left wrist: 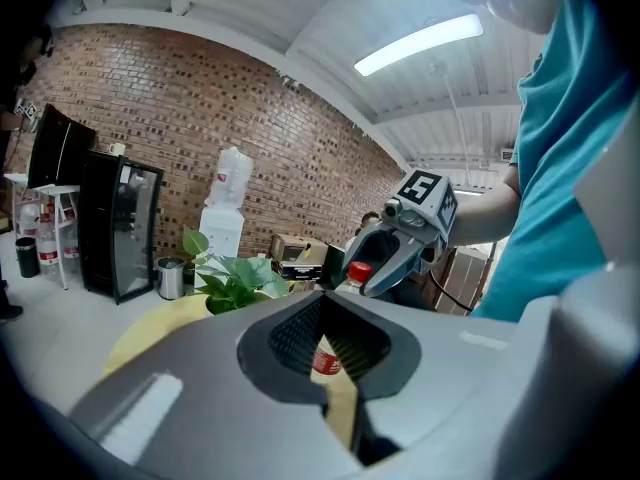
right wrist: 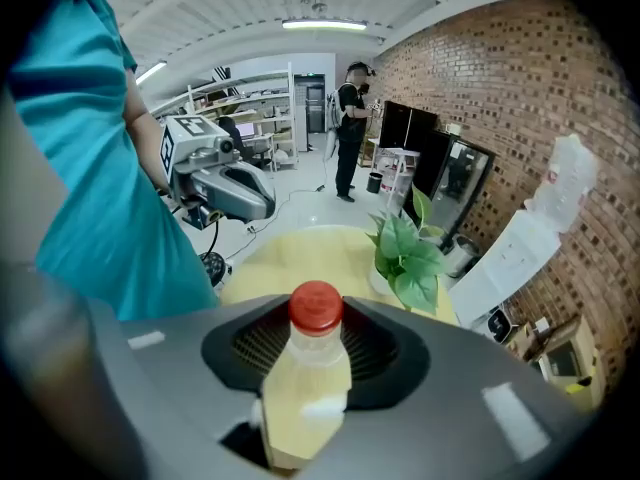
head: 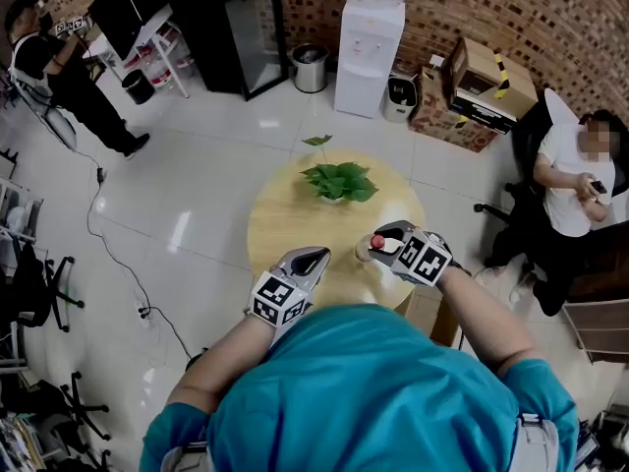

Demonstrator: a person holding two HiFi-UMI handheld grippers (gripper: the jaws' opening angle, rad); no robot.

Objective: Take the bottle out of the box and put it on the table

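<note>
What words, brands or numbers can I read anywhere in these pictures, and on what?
No text can be read in any view.
Bottle, red label: print too blurred.
Marker cubes: black-and-white squares, no letters.
Cardboard boxes by the wall: too small to read.

right claw (head: 386,245) holds bottle (head: 377,242) over table (head: 280,219) — plant (head: 339,181) beyond

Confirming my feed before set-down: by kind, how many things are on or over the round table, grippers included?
Bottle: 1
Potted plant: 1
Grippers: 2, left gripper and right gripper
Total: 4
</note>
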